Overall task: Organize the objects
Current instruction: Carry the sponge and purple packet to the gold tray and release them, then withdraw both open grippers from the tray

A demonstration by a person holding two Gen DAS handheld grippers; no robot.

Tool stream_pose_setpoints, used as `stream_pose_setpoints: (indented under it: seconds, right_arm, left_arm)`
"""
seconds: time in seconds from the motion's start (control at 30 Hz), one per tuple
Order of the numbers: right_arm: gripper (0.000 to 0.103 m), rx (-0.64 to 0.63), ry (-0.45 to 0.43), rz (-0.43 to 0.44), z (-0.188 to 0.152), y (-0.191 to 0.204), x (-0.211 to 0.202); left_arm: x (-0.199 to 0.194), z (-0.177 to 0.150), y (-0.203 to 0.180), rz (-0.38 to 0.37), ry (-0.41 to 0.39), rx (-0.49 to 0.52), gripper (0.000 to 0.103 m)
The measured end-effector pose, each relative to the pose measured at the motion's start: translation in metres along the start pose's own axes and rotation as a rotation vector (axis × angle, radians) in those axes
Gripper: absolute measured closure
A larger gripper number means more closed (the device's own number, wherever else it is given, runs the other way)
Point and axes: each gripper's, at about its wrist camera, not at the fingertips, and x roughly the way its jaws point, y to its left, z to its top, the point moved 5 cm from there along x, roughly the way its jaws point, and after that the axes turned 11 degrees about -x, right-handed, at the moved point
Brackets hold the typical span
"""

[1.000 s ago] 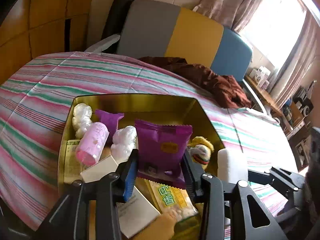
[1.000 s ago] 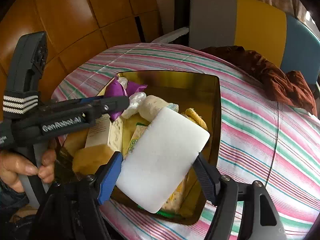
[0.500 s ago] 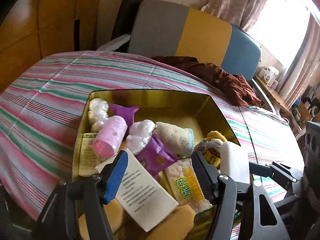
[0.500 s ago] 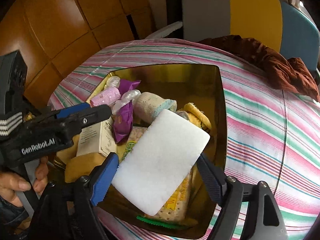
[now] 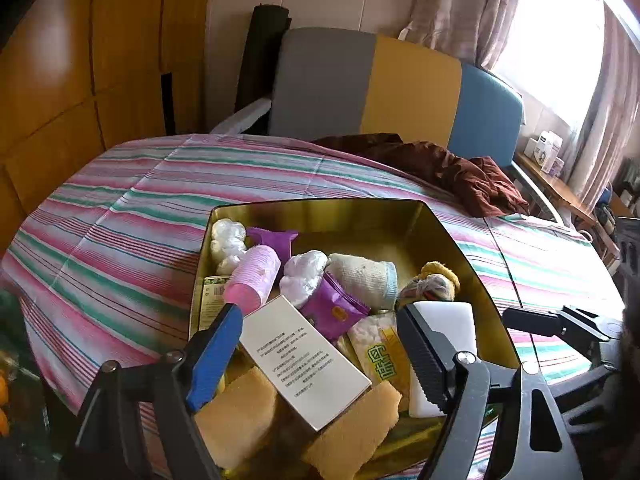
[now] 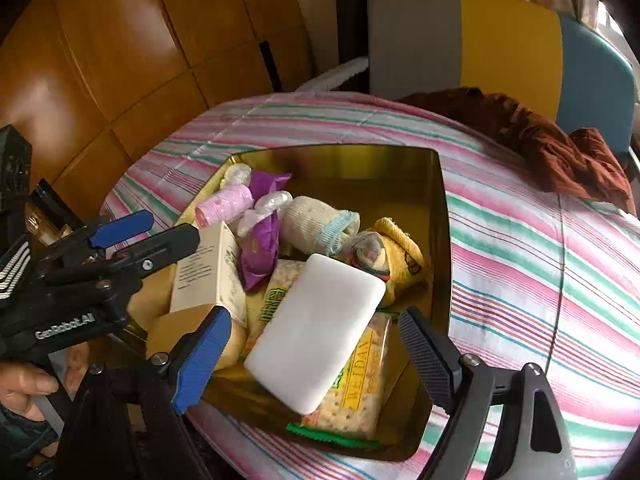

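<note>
A gold tin (image 5: 320, 210) (image 6: 442, 216) on the striped bedspread holds several items: a white sponge block (image 6: 316, 334) (image 5: 448, 328), a purple snack packet (image 5: 334, 312) (image 6: 258, 248), a white carton (image 5: 304, 360) (image 6: 208, 272), a pink roll (image 5: 252, 282), a rolled sock (image 5: 364, 274), cracker packs (image 6: 360, 396) and tan sponges (image 5: 236, 416). My left gripper (image 5: 320, 352) (image 6: 144, 232) is open and empty over the tin's near side. My right gripper (image 6: 316, 356) is open, and the white sponge block lies loose in the tin between its jaws.
The striped bedspread (image 5: 120, 240) covers the surface around the tin. A crumpled brown cloth (image 5: 460, 172) lies behind it. A grey, yellow and blue headboard (image 5: 380, 88) and wood panelling (image 5: 60, 80) stand at the back. A hand (image 6: 24, 384) holds the left gripper.
My left gripper let go of the purple packet, which now lies in the tin, and drew back. My right gripper opened and released the white sponge block into the tin.
</note>
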Motion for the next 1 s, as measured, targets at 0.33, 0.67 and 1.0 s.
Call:
stream_pose_setpoints:
  seconds: [0.33,0.67,1.0]
  right_arm:
    - [0.016,-0.122,0.037,-0.093,-0.008,0.020,0.021]
    - [0.016,-0.087,0.057,-0.149,-0.015,0.004,0.029]
    - [0.016,0.037,-0.060,-0.244,-0.017,0.004,-0.015]
  left_arm:
    - [-0.015,-0.009,0.009,0.072,-0.025,-0.023,0.007]
    - [-0.026,-0.010,0.006,0.103,-0.058,-0.023,0.000]
    - [-0.037,-0.016,-0.002,0.143,-0.085,-0.039,0.000]
